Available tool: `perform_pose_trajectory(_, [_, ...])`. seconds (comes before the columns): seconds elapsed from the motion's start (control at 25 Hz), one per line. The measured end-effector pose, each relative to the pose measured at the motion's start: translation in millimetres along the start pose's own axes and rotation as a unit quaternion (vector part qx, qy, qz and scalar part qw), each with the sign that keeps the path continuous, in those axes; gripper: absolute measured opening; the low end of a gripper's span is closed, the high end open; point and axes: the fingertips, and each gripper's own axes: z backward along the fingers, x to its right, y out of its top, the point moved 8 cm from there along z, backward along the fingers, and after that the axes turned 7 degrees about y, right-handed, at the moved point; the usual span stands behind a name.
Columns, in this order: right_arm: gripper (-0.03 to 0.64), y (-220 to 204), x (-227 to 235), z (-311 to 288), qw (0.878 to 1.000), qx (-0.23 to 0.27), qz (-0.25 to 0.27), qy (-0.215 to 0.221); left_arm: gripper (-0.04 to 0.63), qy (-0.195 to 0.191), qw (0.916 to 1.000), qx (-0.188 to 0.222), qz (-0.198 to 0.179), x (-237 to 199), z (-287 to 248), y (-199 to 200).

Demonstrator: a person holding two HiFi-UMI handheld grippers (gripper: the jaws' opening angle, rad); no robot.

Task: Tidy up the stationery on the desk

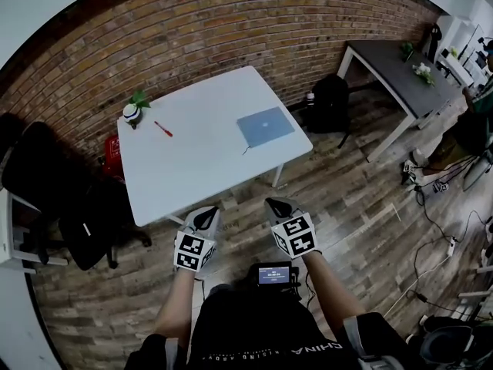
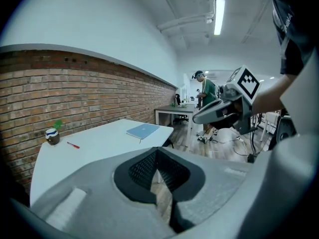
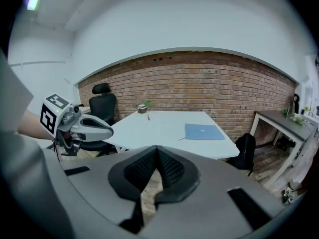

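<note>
Holding our left gripper point(image 1: 206, 217) and right gripper point(image 1: 276, 207) side by side, jaws together and empty, we face a table point(image 1: 202, 156) ahead with a pen point(image 1: 162, 129) and notebook point(image 1: 265, 126).

On the surface point(image 1: 200, 160) before me, the pen point(image 1: 162, 129) lies left, near the potted plant point(image 1: 132, 112); the notebook point(image 1: 265, 126) lies right.
</note>
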Motion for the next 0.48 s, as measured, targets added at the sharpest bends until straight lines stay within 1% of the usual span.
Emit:
perform_pose_trajectory(0.24, [0.009, 1, 22, -16, 1.0, -0.008, 0.004, 0.021, 0.008, 0.019, 0.9997, -0.012, 0.01, -1, -15, -1])
perform_pose_trajectory(0.48, [0.009, 6, 32, -43, 0.999, -0.024, 0.004, 0.039, 0.008, 0.033, 0.9988, -0.023, 0.027, -22, -29, -8])
